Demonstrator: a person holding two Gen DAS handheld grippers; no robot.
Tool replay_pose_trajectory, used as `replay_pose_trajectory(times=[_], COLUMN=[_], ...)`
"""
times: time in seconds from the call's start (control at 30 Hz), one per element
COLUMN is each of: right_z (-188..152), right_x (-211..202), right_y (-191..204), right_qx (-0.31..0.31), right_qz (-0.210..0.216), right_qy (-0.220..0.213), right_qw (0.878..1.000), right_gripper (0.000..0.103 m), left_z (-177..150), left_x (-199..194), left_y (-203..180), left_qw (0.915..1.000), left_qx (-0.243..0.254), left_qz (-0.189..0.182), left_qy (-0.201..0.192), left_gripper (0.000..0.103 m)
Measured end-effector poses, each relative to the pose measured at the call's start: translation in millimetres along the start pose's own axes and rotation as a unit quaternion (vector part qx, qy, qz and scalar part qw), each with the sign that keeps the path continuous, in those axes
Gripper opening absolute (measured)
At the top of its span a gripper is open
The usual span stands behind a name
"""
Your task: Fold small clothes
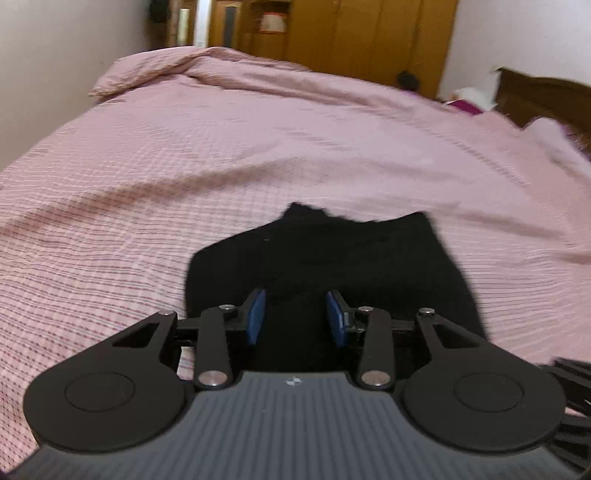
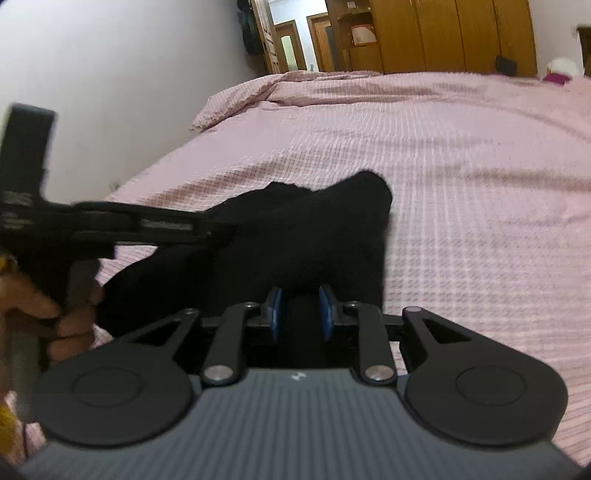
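Observation:
A small black garment (image 1: 332, 254) lies on the pink checked bedspread (image 1: 184, 166). My left gripper (image 1: 295, 293) hovers over its near edge, open; the blue pads (image 1: 255, 317) stand wide apart and press on nothing. In the right wrist view the garment (image 2: 303, 229) bunches up in front of my right gripper (image 2: 300, 291). Its blue pads (image 2: 274, 312) stand close together with black cloth filling the narrow gap. The left gripper (image 2: 207, 227) shows side-on at the garment's left edge, held by a hand (image 2: 66, 317).
The bedspread (image 2: 461, 184) stretches far ahead and to the right. A turned-back quilt edge (image 1: 155, 70) lies at the far end. A white wall (image 2: 110, 92) runs along the left side, wooden wardrobes (image 2: 461, 33) stand behind, and a dark headboard (image 1: 535, 96) is at far right.

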State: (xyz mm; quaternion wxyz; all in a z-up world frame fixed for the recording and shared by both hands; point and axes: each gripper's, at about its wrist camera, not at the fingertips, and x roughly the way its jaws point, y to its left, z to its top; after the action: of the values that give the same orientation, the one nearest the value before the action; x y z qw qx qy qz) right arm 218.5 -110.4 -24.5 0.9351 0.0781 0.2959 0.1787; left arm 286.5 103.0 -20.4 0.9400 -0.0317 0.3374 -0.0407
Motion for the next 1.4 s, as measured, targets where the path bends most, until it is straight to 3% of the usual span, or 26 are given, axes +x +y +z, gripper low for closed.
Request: replay_pose_trajectory(times=[0.07,0.13,0.3,0.37,0.4,0.43,0.5,0.6,0.7,0.83,1.03,1.23,1.4], right_z=[-2,1,10,14,16,17,21,23,22,13,4,1,13], right_x=[2,5,-9,-19,-21,-22,-18,-10,5,35,47,45,54], right_y=[-1,1,-7,-14,-19,-25,-37,-51,-60,-64,-65,-67,-70], right_qx=[0.004,-0.004,0.004,0.026,0.041,0.057,0.085,0.124,0.151,0.168,0.154,0.152,0.177], right_qz=[0.008,0.013,0.025,0.027,0.024,0.024,0.025,0.026,0.056,0.08,0.103,0.123,0.158], right_qy=[-0.006,-0.005,-0.007,-0.023,-0.028,-0.03,-0.014,0.009,0.034,0.094,0.07,0.058,0.084], right_qw=[1.0,1.0,1.0,0.999,0.998,0.998,0.996,0.992,0.986,0.978,0.98,0.979,0.968], right_gripper=[0.025,0.025,0.028,0.056,0.079,0.084,0.082,0.083,0.083,0.084,0.09,0.09,0.09], left_z=[0,4,8,9,10,10,9,4,-1,-5,-17,-28,-34], left_x=[12,16,-6,-24,-31,-37,-48,-51,-42,-31,-28,-24,-7], left_y=[6,16,21,26,26,28,29,34,43,57,73,57,61], left_qw=[0.9996,0.9995,0.9998,0.9997,0.9995,0.9992,0.9988,0.9979,0.9963,0.9923,0.9768,0.9816,0.9709], left_qx=[0.005,-0.022,-0.008,-0.009,-0.009,-0.008,-0.007,-0.017,-0.037,-0.071,-0.148,-0.103,-0.135], left_qz=[0.028,0.019,-0.006,-0.008,-0.006,0.002,0.011,-0.003,-0.012,-0.035,-0.098,-0.115,-0.164], left_qy=[0.003,0.012,0.017,0.023,0.03,0.039,0.046,0.063,0.076,0.095,0.119,0.113,0.111], left_gripper=[0.044,0.044,0.046,0.056,0.064,0.07,0.073,0.075,0.086,0.09,0.09,0.09,0.09])
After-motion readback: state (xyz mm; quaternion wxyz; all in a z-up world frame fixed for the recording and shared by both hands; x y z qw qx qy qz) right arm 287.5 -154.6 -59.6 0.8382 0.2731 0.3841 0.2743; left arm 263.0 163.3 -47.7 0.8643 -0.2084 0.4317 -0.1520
